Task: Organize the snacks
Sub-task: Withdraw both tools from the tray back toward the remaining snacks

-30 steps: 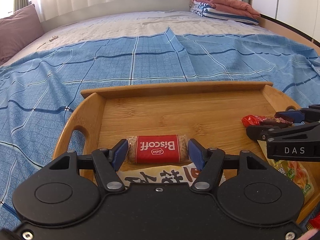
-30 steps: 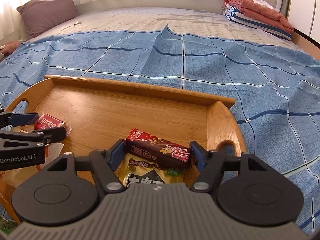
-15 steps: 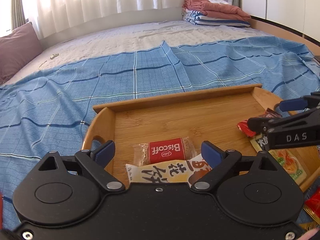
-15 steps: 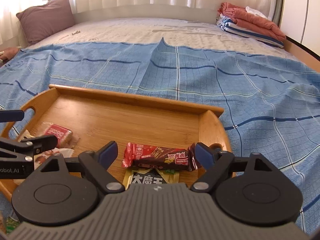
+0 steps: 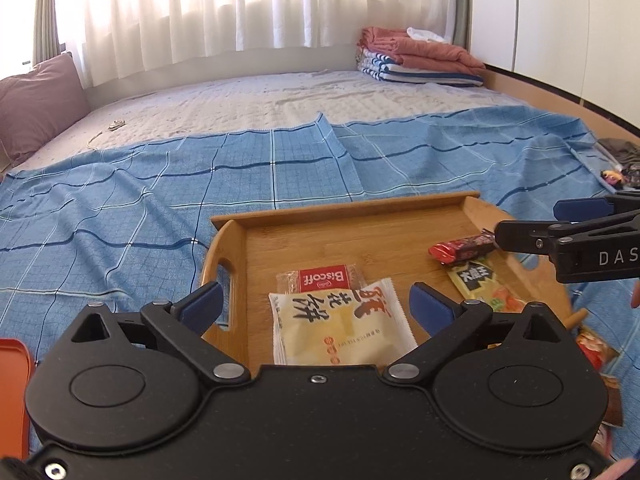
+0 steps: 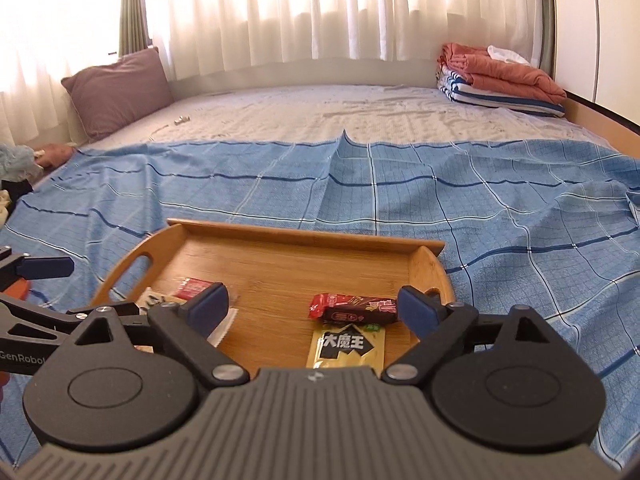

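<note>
A wooden tray (image 5: 344, 212) (image 6: 304, 236) lies on the blue checked bedspread. In it a red Biscoff biscuit (image 5: 322, 279) (image 6: 192, 287) lies behind a pale yellow snack pack (image 5: 340, 326). On its right side a dark red snack bar (image 5: 462, 248) (image 6: 354, 307) lies behind a yellow and black packet (image 5: 480, 280) (image 6: 346, 344). My left gripper (image 5: 316, 300) is open and empty, pulled back above the yellow pack. My right gripper (image 6: 314, 308) is open and empty, pulled back from the bar.
An orange object (image 5: 14, 392) sits at the left edge of the left wrist view. More snack packets (image 5: 598, 354) lie on the bedspread right of the tray. A pillow (image 6: 116, 88) and folded blankets (image 6: 500, 76) lie far back on the bed.
Both grippers opened, let go of the Biscoff biscuit and the red bar in the tray, then drew back and up from the tray.
</note>
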{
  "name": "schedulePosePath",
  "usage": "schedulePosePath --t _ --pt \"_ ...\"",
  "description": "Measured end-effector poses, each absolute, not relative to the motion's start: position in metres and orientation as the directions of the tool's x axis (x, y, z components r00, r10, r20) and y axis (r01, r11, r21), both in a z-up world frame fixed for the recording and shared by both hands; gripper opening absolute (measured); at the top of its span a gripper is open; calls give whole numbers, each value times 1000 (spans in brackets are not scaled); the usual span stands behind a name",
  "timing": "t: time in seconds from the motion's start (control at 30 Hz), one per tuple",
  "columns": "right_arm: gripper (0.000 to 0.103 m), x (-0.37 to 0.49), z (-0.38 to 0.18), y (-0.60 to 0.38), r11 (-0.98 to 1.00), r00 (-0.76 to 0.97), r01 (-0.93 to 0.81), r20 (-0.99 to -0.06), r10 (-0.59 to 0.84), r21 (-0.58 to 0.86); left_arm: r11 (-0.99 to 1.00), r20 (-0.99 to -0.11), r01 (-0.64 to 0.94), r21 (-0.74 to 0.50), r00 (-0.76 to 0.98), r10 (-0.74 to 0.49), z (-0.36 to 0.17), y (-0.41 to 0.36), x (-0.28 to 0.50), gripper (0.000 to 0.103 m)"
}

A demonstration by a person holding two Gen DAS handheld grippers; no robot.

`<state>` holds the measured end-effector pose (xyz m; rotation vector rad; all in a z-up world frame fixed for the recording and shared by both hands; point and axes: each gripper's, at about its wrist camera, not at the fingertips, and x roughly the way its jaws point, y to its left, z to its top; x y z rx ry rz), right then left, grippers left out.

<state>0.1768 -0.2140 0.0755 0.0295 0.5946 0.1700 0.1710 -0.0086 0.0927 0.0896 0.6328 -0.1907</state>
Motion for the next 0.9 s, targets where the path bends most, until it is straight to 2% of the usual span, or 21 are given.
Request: schedulePosePath --t 0.37,0.9 --pt "100 109 74 -213 984 838 -173 -518 172 47 979 -568 199 -38 802 -185 94 17 106 101" --pt "102 19 17 -210 995 870 -95 -485 88 11 965 -581 261 -32 781 -230 43 22 18 101"
